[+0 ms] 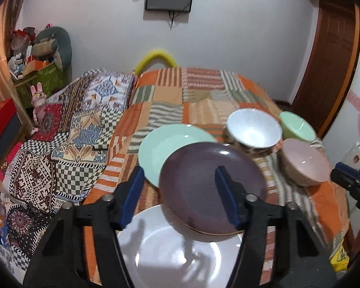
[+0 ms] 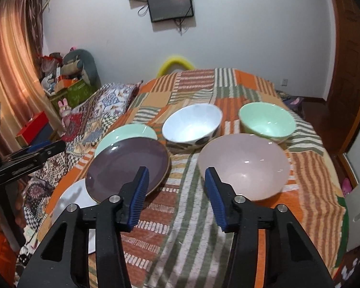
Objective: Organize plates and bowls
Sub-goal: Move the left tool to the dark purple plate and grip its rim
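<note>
Patchwork woven cloth [image 2: 199, 168] bears glossy round plates and deep bowls.

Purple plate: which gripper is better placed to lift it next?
Left. The left gripper has its fingers open right over the purple plate; the right gripper faces bare cloth beside the pink bowl.

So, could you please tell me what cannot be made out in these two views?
- White plate: near edge cut off by the left tongs in the left wrist view.
- Mint plate: near part hidden under the purple plate in both views.
- White bowl: blurred in the left wrist view, so its outside pattern is unclear.
</note>
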A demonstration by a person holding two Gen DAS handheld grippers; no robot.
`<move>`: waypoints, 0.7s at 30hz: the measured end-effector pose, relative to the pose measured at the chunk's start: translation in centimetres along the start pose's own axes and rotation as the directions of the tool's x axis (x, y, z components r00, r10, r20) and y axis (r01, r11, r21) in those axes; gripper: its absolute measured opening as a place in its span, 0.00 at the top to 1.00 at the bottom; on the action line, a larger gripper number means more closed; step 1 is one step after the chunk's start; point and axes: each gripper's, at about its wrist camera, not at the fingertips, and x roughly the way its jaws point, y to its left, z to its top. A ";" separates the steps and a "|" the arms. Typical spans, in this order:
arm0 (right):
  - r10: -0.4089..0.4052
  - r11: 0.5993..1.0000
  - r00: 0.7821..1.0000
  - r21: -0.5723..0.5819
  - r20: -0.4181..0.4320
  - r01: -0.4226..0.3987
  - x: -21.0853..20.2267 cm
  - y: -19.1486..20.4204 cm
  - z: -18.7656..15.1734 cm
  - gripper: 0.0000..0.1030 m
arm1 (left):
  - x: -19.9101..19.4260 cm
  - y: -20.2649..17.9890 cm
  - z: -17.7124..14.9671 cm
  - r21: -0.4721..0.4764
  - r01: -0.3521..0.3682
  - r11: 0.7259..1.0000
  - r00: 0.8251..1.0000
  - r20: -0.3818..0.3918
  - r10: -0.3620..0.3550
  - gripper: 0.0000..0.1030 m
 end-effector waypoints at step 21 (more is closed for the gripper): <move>0.035 0.999 0.974 0.018 -0.224 -0.031 9.8 1.5 -0.4 0.77 | 10.3 3.6 -0.4 -0.042 0.097 0.994 0.977 -0.185 -0.103 0.68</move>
